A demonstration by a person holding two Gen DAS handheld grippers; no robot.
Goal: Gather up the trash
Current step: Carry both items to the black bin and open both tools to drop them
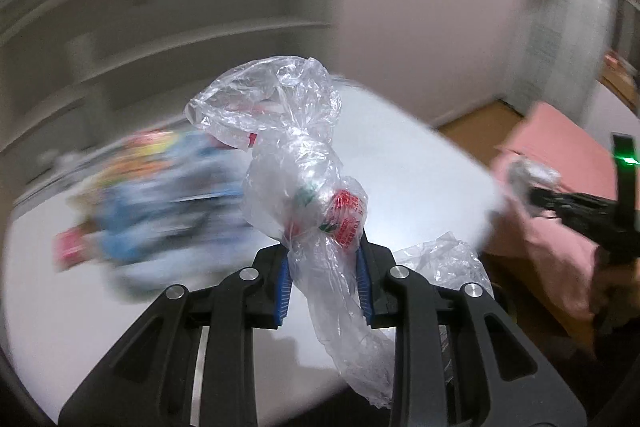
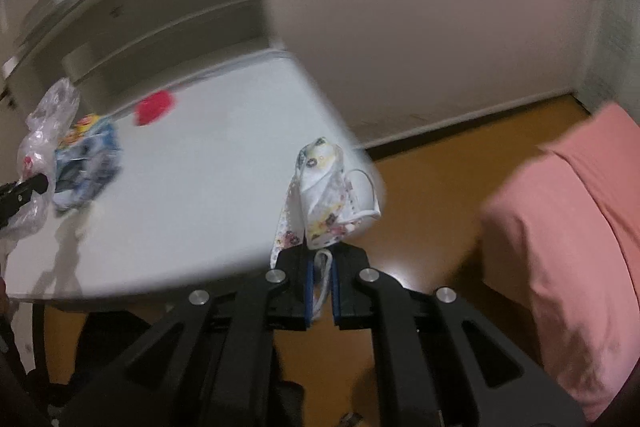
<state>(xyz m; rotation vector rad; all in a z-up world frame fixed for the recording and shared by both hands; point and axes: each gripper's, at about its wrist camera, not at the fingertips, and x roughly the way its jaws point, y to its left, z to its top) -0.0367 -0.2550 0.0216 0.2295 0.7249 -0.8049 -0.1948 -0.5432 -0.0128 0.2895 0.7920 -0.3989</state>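
Note:
My left gripper (image 1: 324, 261) is shut on a crumpled clear plastic bag (image 1: 296, 187) with red and green print, held above the white table (image 1: 400, 163). The same bag (image 2: 44, 131) and left gripper (image 2: 28, 187) show at the left edge of the right wrist view. My right gripper (image 2: 321, 267) is shut on a flower-patterned face mask (image 2: 324, 195), pinched by its ear loop near the table's corner. In the left wrist view the right gripper (image 1: 534, 197) shows at the far right with the mask (image 1: 528, 173). Blurred colourful wrappers (image 1: 152, 195) lie on the table.
A red round object (image 2: 154, 107) lies far back on the table (image 2: 200, 207), beside the colourful wrappers (image 2: 88, 155). A pink covered piece of furniture (image 2: 580, 247) stands to the right over the brown wooden floor (image 2: 432, 187). Shelves and a pale wall stand behind.

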